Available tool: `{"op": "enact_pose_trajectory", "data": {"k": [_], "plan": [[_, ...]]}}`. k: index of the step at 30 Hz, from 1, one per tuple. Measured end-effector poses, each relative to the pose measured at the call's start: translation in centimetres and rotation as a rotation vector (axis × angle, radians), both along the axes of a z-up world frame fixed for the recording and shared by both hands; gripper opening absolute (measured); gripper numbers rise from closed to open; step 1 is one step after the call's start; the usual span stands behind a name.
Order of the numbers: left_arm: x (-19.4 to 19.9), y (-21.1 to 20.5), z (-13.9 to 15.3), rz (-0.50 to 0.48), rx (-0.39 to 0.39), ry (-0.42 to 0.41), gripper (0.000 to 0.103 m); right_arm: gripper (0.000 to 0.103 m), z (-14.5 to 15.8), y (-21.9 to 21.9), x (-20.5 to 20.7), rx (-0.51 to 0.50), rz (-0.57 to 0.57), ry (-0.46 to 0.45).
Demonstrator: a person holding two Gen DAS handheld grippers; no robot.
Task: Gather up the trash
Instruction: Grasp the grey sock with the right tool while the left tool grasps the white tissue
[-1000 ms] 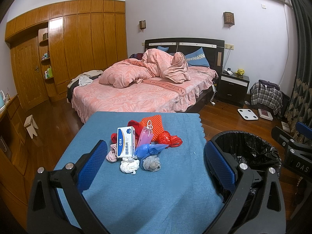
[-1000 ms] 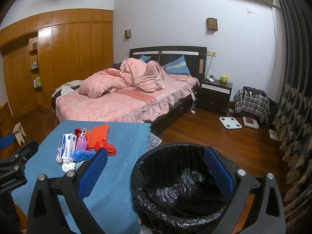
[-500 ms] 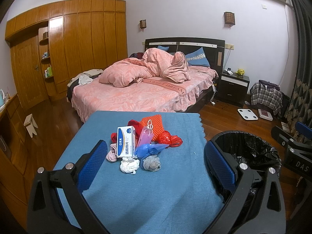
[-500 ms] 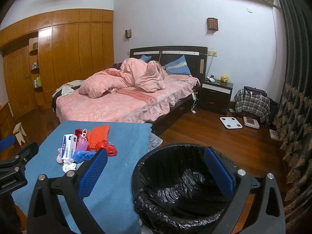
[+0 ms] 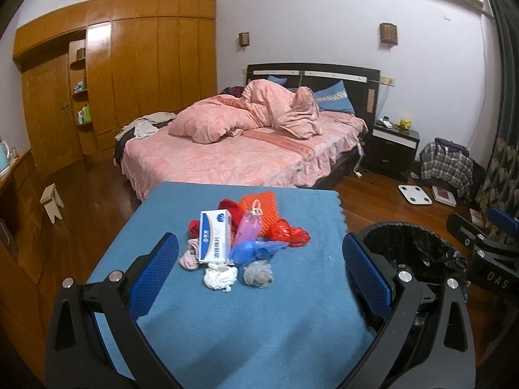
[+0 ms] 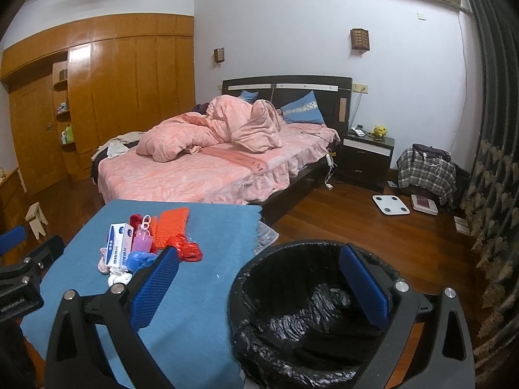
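Nothing of consequence has moved since the earlier frames: both grippers hold the same stations and the trash pile is undisturbed.

Tabletop point(image 5: 201, 330), covered in blue cloth, stands at the foot of a pink bed point(image 5: 227, 159). Trash bin point(image 6: 292, 324), lined with a black bag, stands at the right edge of the tabletop; its liner looks empty.

Left gripper point(image 5: 259, 269) hovers over the near part of the tabletop, fingers spread wide, holding nothing, aimed at the pile. Right gripper point(image 6: 259, 285) hangs over the bin's mouth, fingers likewise apart and empty.

Trash pile sits mid-tabletop, items touching or overlapping. Largest to smallest: orange mesh pad point(image 5: 259, 207) at the rear; white and blue carton point(image 5: 214, 240) standing on the left; pink pouch point(image 5: 248, 230) leaning beside it; red plastic bag point(image 5: 290, 233) on the right; blue plastic bag point(image 5: 251, 249) in front; white wad point(image 5: 219, 277) and grey wad point(image 5: 258, 274) nearest the left gripper; a pink scrap point(image 5: 188, 257) at the left edge.

Assessment: collection has not begun. Recommended practice: take the near wads first, one at a time, closing squarely around the bulk of each. Lift clear before crossing to the bin, so neighbours are not dragged off the tabletop. Leave the carton until the soft items around it are gone.
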State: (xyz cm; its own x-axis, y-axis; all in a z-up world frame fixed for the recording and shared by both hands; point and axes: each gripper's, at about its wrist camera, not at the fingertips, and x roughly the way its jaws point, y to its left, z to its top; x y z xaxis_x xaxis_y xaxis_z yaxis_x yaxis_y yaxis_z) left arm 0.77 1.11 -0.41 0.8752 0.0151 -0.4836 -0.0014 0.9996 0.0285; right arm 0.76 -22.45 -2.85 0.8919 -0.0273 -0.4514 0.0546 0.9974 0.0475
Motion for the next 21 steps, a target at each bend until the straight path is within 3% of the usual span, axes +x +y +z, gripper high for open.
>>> {"op": "enact_pose_trajectory", "data": {"k": [10,21], "plan": [[2.4,6.3,-2.1,0.128,-0.008,-0.025,0.098,0.097,-2.6,4.3,4.3,-0.013,0.091,-0.003],[6.1,10.8,-8.1,0.175,0.030,0.039,0.098,0.097,-10.5,10.7,10.5,0.033,0.209,0.090]]}}
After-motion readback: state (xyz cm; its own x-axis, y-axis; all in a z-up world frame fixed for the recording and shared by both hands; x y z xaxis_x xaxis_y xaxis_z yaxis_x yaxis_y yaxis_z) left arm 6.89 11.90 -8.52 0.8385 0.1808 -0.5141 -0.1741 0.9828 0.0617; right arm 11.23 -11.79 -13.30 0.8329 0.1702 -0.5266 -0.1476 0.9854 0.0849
